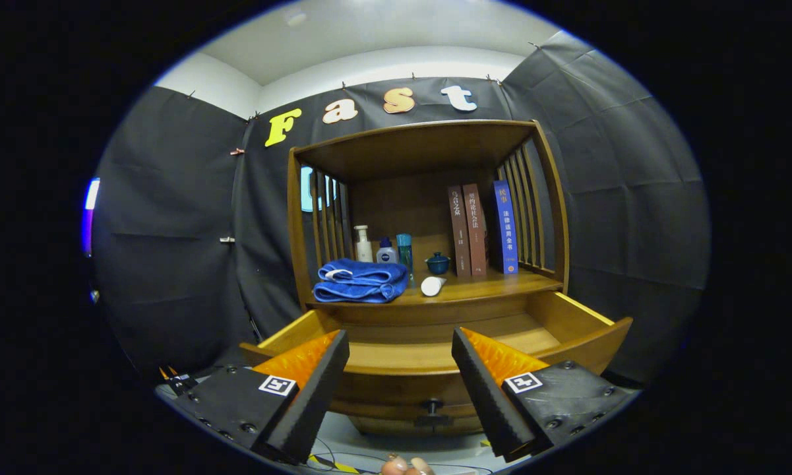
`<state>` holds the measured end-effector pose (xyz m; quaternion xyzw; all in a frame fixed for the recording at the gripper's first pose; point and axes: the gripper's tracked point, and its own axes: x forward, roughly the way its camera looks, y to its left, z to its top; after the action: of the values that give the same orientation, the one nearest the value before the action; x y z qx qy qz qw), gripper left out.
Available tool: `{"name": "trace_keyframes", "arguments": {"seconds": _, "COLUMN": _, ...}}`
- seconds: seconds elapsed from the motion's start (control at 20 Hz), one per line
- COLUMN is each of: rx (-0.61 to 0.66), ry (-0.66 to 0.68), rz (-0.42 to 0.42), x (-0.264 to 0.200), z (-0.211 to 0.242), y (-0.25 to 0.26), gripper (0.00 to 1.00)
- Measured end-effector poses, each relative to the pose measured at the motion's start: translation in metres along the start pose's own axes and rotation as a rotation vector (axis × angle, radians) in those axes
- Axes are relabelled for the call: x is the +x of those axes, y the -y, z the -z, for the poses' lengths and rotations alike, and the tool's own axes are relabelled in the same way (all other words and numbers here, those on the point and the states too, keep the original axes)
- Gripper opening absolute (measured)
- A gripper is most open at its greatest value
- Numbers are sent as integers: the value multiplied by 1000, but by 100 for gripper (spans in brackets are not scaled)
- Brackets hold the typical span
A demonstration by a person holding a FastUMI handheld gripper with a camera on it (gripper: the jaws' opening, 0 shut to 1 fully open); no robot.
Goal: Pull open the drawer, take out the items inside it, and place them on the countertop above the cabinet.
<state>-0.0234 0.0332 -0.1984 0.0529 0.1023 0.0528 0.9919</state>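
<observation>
You are holding the gripper (pixel 400 343) spread wide and gripping nothing, just before the pulled-out drawer (pixel 587 340); blue towel (pixel 359 280) and white tube (pixel 432 285) lying on the countertop (pixel 494 285) above that drawer.

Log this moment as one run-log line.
drawer: open, visible floor bare | towel, white tube: on countertop | tool: open, holding nothing, before drawer

Drawer (pixel 570 323): wooden, pulled out of the cabinet, its visible inside bare.
Drawer knob (pixel 432 405): dark, on the front panel.
Blue towel (pixel 361 280): folded, lying on the countertop (pixel 494 285).
White tube (pixel 432 285): lying on the countertop, just beside the towel.
</observation>
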Motion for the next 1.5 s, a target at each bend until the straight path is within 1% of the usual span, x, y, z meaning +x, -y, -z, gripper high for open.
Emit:
{"name": "trace_keyframes", "arguments": {"seconds": 0.1, "rx": -8, "ry": -25, "rz": 24, "x": -1, "z": 20, "y": 6, "gripper": 99}}
{"name": "trace_keyframes", "arguments": {"seconds": 0.3, "rx": -10, "ry": -78, "rz": 67, "x": 12, "z": 58, "y": 16, "gripper": 99}}
{"name": "trace_keyframes", "arguments": {"seconds": 0.55, "rx": -23, "ry": -123, "rz": 101, "x": 28, "z": 77, "y": 27, "gripper": 99}}
{"name": "trace_keyframes", "arguments": {"seconds": 0.65, "rx": -9, "ry": -122, "rz": 126, "x": 30, "z": 78, "y": 31, "gripper": 100}}
{"name": "trace_keyframes", "arguments": {"seconds": 0.7, "rx": 0, "ry": -117, "rz": 129, "x": 29, "z": 77, "y": 31, "gripper": 97}}
{"name": "trace_keyframes", "arguments": {"seconds": 0.95, "rx": -23, "ry": -104, "rz": 145, "x": 35, "z": 74, "y": 28, "gripper": 98}}
{"name": "trace_keyframes", "arguments": {"seconds": 1.15, "rx": -5, "ry": -105, "rz": 141, "x": 65, "z": 72, "y": 30, "gripper": 99}}
{"name": "trace_keyframes", "arguments": {"seconds": 1.25, "rx": -10, "ry": -86, "rz": 142, "x": 82, "z": 64, "y": 33, "gripper": 99}}
{"name": "trace_keyframes", "arguments": {"seconds": 1.5, "rx": 2, "ry": -94, "rz": 141, "x": 128, "z": 65, "y": 40, "gripper": 99}}
